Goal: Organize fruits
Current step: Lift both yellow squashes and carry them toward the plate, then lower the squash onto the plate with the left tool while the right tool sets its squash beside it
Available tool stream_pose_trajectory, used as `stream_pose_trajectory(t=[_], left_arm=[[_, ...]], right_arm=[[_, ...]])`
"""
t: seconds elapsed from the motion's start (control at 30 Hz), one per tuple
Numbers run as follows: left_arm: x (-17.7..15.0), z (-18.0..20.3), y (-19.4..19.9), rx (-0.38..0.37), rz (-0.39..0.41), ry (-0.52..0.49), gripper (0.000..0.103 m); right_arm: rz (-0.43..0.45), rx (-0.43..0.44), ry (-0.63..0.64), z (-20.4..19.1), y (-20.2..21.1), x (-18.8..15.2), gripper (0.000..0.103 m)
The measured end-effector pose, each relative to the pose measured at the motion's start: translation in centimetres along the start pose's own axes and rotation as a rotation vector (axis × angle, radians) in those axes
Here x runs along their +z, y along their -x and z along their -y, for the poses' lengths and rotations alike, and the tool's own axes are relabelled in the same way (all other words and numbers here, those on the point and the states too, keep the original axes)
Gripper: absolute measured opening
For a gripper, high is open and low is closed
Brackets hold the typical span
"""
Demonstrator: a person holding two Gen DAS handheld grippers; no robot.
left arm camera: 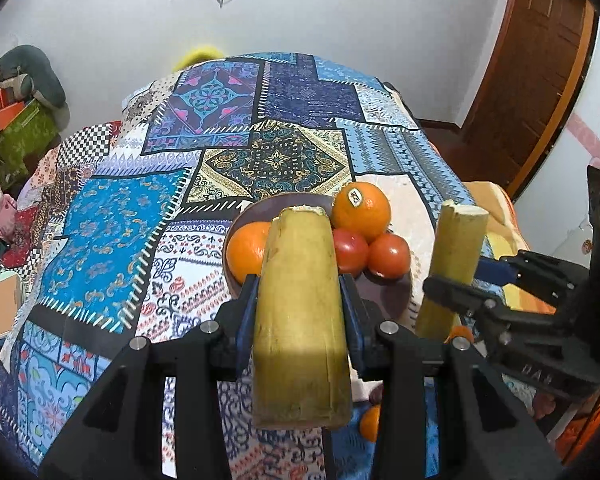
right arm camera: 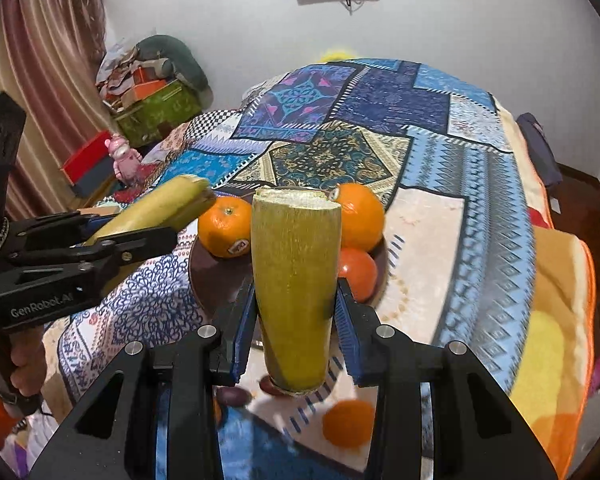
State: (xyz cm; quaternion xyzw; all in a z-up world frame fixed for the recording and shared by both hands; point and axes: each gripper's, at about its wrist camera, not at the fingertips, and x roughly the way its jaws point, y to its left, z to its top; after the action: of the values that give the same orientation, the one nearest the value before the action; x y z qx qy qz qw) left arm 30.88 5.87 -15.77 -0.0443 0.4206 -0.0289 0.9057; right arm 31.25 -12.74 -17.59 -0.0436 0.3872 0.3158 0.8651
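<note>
My left gripper is shut on a thick yellow-green stalk piece, held above the near side of a brown plate. The plate holds two oranges and two tomatoes. My right gripper is shut on a second yellow-green stalk piece, also over the plate. Each gripper shows in the other's view: the right with its stalk piece, the left with its stalk piece.
The plate sits on a patchwork cloth over a bed. A loose orange and a dark fruit lie on the cloth below the grippers. Boxes and clutter stand by the curtain at left. A wooden door is at right.
</note>
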Motion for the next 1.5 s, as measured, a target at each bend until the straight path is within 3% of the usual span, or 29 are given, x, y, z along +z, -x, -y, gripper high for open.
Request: stream_pose_trajectory(t=[0.57,0.83,1.5], left_arm=[[4.1,-0.7,-5.5,-0.010,-0.029,0.021,0.039],[4.5,-1.4,-7.6,-0.010,-0.065,0.035,0.039],[4.5,0.3,-5.7,-0.011,-0.043,-0.023,0.037]], right_arm=[[-0.043,0.032,0.015,1.0,-4.2,4.7,0.035],[-0.084,0.046,0.002,1.8,-6.0,4.8,0.036],[-0.042,0.043,-0.007,2.8,-3.7,3.6,0.037]])
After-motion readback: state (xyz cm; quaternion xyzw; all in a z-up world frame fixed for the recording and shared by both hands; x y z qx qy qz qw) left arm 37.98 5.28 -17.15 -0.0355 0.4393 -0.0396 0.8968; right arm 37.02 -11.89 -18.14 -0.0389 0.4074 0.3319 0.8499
